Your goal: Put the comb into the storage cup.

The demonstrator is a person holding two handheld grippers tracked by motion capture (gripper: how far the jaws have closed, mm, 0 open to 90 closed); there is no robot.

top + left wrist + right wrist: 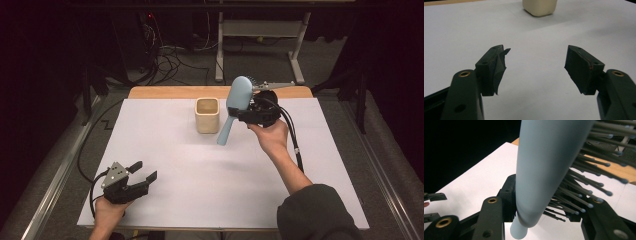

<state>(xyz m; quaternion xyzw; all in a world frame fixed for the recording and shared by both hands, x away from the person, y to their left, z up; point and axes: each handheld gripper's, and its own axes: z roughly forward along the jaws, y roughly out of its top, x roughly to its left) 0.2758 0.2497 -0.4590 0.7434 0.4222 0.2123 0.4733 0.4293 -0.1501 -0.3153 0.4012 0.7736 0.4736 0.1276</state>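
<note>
My right gripper (246,112) is shut on a light blue hairbrush (238,96) and holds it in the air just right of a cream square cup (207,115). The brush's handle slants down to the left, toward the cup's side. In the right gripper view the brush (544,162) rises between the jaws of the right gripper (544,210), its back against one pad and its dark bristles (584,180) against the other. My left gripper (142,171) rests open near the table's front left corner with nothing between its fingers. Its open pads (496,67) frame the bare sheet, with the cup (539,7) far ahead.
A white sheet (200,175) covers the wooden table (170,92). Cables trail from both grippers. Beyond the far edge stand a desk frame (260,30) and tangled wires (170,55) on the floor. The left gripper (432,197) shows at the left edge of the right gripper view.
</note>
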